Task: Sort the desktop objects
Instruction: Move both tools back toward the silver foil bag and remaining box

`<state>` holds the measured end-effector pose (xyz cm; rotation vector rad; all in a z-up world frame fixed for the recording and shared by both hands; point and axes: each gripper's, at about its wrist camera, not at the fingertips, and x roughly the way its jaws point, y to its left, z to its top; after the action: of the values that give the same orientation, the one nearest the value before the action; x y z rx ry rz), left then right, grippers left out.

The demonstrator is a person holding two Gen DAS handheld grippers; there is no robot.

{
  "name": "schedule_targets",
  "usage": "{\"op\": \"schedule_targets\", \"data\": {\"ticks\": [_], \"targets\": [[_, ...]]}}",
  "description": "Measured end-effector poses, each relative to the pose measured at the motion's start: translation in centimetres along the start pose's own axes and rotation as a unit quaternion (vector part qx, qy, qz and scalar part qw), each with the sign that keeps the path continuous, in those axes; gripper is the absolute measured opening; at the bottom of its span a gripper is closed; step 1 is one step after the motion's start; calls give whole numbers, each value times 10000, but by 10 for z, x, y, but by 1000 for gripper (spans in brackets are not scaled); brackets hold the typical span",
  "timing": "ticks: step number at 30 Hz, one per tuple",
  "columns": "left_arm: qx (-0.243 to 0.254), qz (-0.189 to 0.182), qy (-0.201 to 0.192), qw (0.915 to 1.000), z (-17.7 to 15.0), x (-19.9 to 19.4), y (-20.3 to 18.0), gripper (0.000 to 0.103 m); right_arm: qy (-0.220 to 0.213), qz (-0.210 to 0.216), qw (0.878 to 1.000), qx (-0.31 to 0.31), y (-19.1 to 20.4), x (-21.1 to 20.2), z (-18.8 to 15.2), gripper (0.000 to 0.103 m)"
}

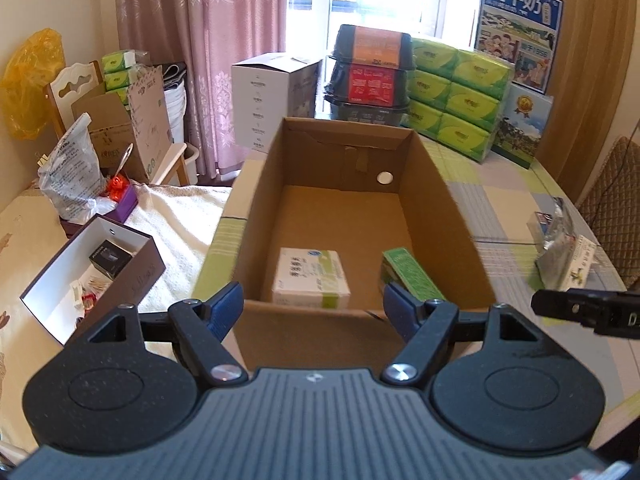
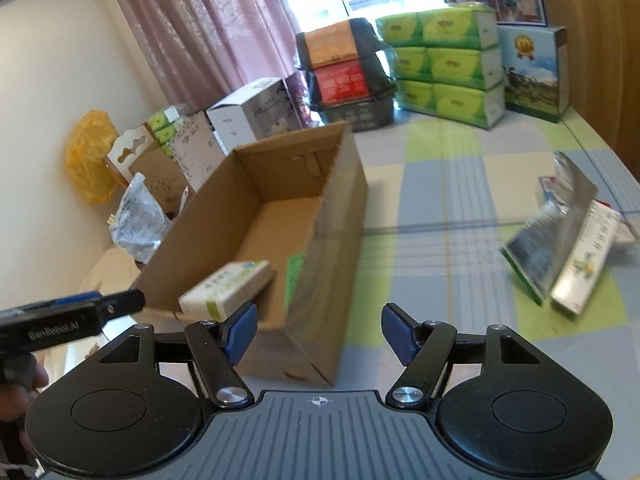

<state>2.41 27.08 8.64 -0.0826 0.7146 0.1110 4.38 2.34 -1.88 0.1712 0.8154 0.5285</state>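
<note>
Fingers (image 1: 230, 304) of both grippers are gaping empty over the cardboard box (image 1: 436, 184), already collecting two cartons while others (image 2: 560, 256) are waiting on the table (image 2: 440, 208).

Left wrist view faces closely into the cardboard box (image 1: 344, 216); right wrist view sees it obliquely from the right.

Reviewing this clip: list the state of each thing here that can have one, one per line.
Left tool: open, holding nothing, over the near rim of the box.
Right tool: open, holding nothing.
Cardboard box: open-topped, upright, two items inside.
White and green carton: lying flat on the box floor.
Green carton: inside, against the right wall.
Loose packets: out on the tablecloth, not yet sorted.
</note>
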Motion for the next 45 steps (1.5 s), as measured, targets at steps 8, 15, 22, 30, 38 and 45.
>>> {"op": "schedule_targets", "data": {"ticks": [8,15,22,30,38,45], "targets": [[-58,-313,27,9995,-17,-16,-35,76,81,-277,9996,-14,-28,-27,-17,76],[136,-569,-10,9983,-28,-27,-74,86,56,-478,9988,90,-52,-46,-25,88],[291,-754,44,9967,-34,-29,-102,93,-32,-691,9973,259,-79,-65,-30,101],[550,-1000,132,9934,-40,-27,-135,101,-41,-946,9936,609,-118,-85,-41,101],[819,-1208,270,9889,-44,-16,-172,101,-163,-1142,9892,903,-154,-106,-48,101],[1004,-1372,440,9844,-48,-3,-200,101,-227,-1290,9839,1218,-186,-118,-56,101]]}}
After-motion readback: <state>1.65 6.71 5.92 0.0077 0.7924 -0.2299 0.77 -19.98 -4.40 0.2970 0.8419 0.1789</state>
